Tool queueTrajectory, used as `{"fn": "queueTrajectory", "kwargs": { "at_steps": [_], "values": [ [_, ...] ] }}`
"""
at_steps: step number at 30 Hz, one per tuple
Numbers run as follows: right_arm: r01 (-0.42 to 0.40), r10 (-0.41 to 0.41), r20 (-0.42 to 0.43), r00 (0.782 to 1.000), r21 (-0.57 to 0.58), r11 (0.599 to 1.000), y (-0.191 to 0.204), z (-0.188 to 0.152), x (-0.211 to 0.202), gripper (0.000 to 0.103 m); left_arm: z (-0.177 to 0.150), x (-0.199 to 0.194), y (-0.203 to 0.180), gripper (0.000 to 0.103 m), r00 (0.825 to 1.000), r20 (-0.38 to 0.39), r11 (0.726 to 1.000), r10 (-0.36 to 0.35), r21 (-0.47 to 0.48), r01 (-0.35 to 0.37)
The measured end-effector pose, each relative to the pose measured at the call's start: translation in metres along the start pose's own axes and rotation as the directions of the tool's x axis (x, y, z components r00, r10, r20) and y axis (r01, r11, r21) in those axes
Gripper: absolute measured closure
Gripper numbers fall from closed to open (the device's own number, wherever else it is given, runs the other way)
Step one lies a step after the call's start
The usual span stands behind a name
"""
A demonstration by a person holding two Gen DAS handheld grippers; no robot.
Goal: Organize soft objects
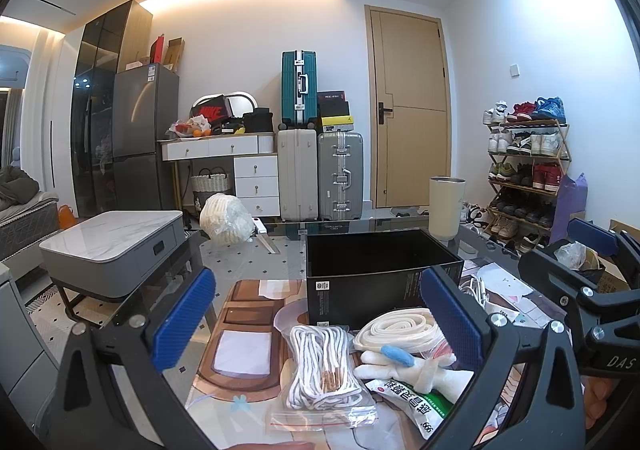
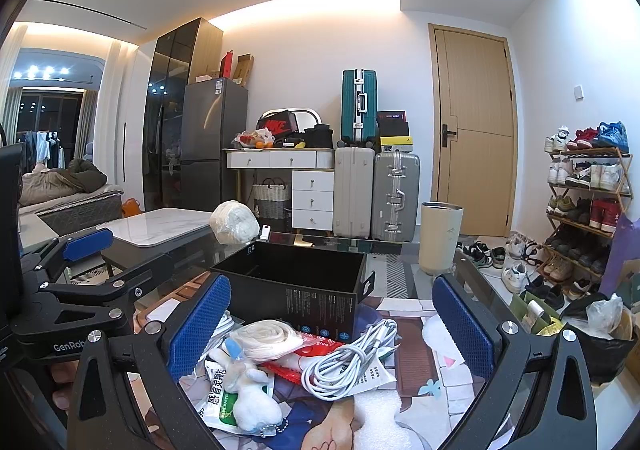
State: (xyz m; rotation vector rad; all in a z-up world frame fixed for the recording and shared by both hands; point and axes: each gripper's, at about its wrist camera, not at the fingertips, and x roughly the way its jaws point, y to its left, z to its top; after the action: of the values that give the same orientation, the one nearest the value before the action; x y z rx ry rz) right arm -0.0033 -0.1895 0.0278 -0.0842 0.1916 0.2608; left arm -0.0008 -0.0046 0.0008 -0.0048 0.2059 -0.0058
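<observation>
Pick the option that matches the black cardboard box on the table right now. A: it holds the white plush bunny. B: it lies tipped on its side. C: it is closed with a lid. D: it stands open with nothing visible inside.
D: the black cardboard box stands upright and open-topped, its visible interior dark and bare, while the white plush bunny and the coiled white charging cable lie on the table in front of it.

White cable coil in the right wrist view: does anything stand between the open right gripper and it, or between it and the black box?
Nothing visible does. The white cable coil lies on top of the pile, between the fingers of the open right gripper, uncovered. The black box stands directly behind it, open-topped and apparently empty.
</observation>
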Motion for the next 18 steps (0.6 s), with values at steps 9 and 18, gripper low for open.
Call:
{"fn": "queueTrajectory", "kwargs": {
  "at_steps": [9, 18],
  "values": [
    [-0.005, 0.005, 0.002, 1.0, -0.002, 1.0, 0.0004, 0.0, 0.0012, 0.0, -0.0006, 0.0012, 0.0013, 0.0, 1.0, -0.001, 1.0, 0.0, -0.002, 0.0],
    [-0.006, 0.006, 0.003, 1.0, -0.004, 1.0, 0.0039, -0.0008, 0.0039, 0.0, -0.0022, 0.001, 0.0067, 0.0, 1.0, -0.006, 1.0, 0.008, -0.006, -0.008]
  ]
}}
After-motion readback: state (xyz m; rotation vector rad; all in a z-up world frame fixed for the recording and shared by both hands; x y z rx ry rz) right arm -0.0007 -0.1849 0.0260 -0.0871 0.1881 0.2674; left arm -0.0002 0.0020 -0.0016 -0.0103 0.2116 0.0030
